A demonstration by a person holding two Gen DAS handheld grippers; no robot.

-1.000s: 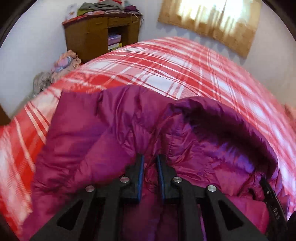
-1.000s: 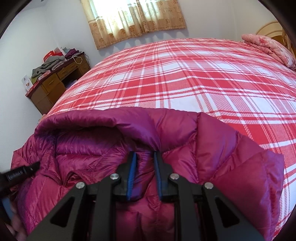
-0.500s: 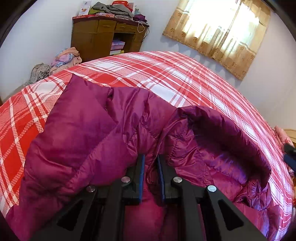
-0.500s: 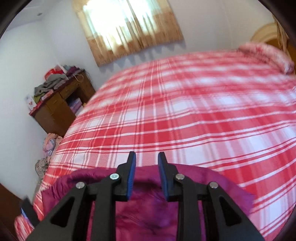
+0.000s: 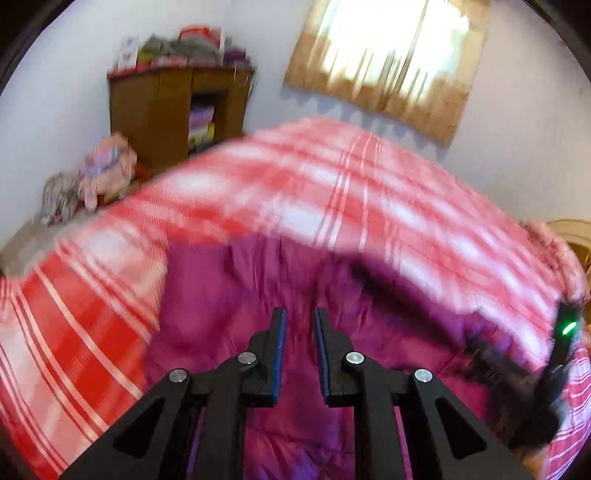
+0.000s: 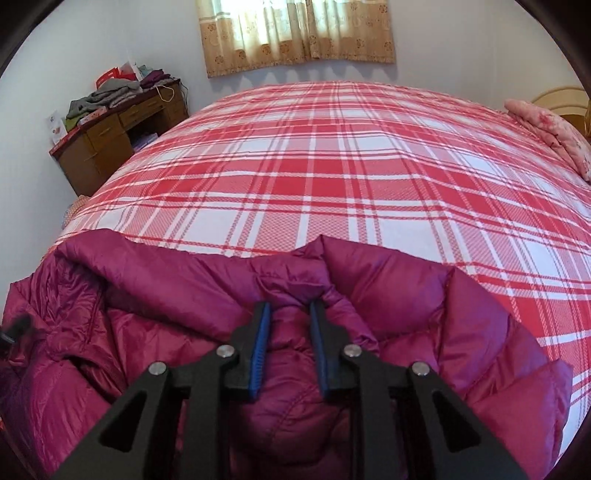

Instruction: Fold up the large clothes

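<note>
Plaid bedspread (image 6: pixel 369 155) carries the magenta puffer jacket (image 6: pixel 424 302) at its near edge. My right gripper (image 6: pixel 286 314) pinches a jacket fold; my left gripper (image 5: pixel 298 321) looks narrowly parted, empty, though blurred. Mid-fold: next I re-grip left.

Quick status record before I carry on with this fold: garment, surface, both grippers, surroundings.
garment: magenta puffer jacket, bunched at the near edge of the bed
surface: red-and-white plaid bedspread
left gripper: over the jacket, narrow gap, jaws just eased open; view blurred, grip unclear
right gripper: jaws just closing, pinching a fold of the jacket at its far edge
surroundings: wooden desk piled with clothes, curtain on the far wall
</note>
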